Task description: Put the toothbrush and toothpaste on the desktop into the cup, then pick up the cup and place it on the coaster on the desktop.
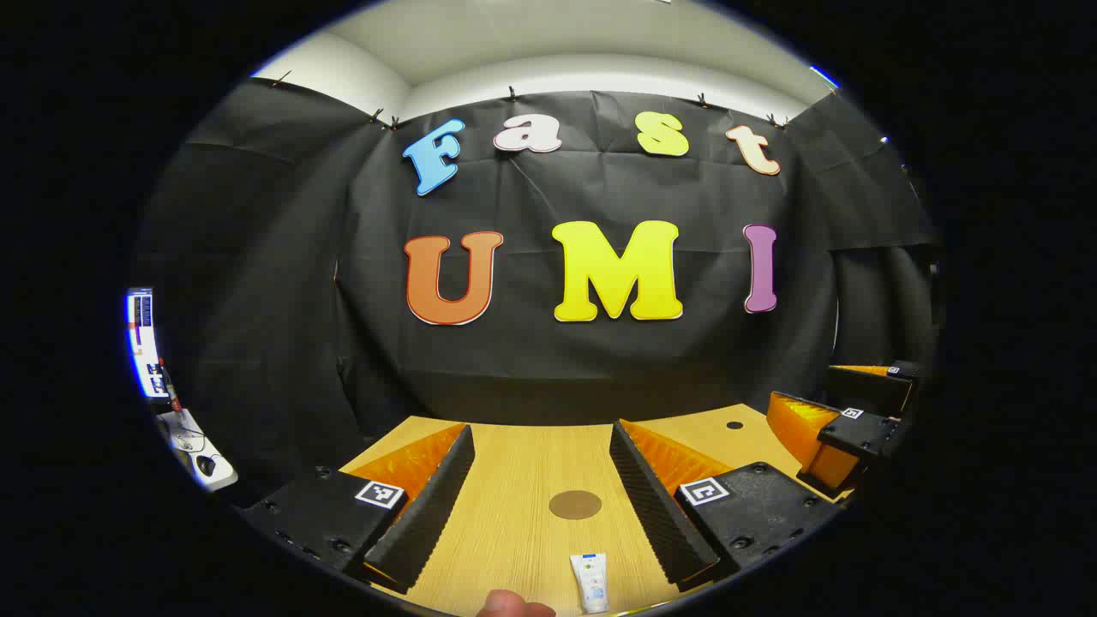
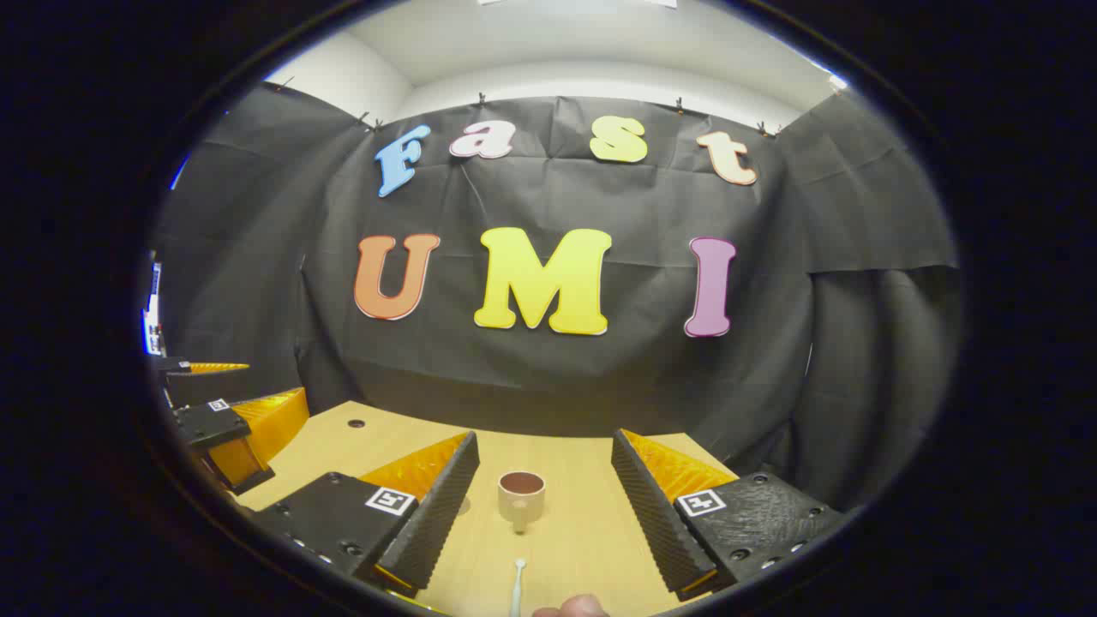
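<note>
In the left gripper view a round brown coaster (image 1: 575, 505) lies flat on the wooden desktop (image 1: 514, 514), ahead of my left gripper (image 1: 540, 497), which stands open with nothing between its fingers. A white toothpaste tube (image 1: 590, 582) lies near the bottom edge, close to me. In the right gripper view a small beige cup (image 2: 521, 497) stands upright on the desktop, ahead of my open right gripper (image 2: 540, 497). A white toothbrush (image 2: 518, 586) lies in front of the cup, nearer to me.
The other gripper (image 1: 844, 433) sits at the right edge of the left gripper view and another gripper (image 2: 227, 424) at the left edge of the right gripper view. A fingertip (image 1: 514, 606) pokes in at the bottom. A small hole (image 1: 734, 425) marks the desktop.
</note>
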Demonstrator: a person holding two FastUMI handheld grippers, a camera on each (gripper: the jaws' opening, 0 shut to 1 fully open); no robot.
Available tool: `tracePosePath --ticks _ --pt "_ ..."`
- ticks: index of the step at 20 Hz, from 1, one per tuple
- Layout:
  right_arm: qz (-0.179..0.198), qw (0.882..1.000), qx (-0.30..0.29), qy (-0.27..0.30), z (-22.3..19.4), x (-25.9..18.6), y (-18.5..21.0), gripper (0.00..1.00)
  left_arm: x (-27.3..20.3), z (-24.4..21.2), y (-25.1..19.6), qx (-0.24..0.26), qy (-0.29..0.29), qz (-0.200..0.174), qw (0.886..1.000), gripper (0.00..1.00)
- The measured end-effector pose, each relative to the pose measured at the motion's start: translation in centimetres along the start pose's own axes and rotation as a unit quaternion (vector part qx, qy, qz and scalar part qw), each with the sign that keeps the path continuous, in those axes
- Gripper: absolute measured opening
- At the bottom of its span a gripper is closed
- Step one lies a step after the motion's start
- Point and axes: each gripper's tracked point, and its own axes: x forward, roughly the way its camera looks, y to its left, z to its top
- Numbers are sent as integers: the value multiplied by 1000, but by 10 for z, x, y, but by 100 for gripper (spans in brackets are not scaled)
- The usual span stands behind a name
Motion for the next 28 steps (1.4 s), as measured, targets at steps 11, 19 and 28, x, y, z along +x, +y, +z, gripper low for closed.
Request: tracePosePath --ticks 11,19,28 --pt "5 1000 4 -10 8 -3 -4 95 -3 5 0 6 1 5 1000 100" --pt "12 1000 3 -16 18 3 1 95 -7 10 6 6 -3 18 1000 100" --pt "18 1000 -3 -9 11 9 -4 92 -5 7 -6 6 9 15 1000 100"
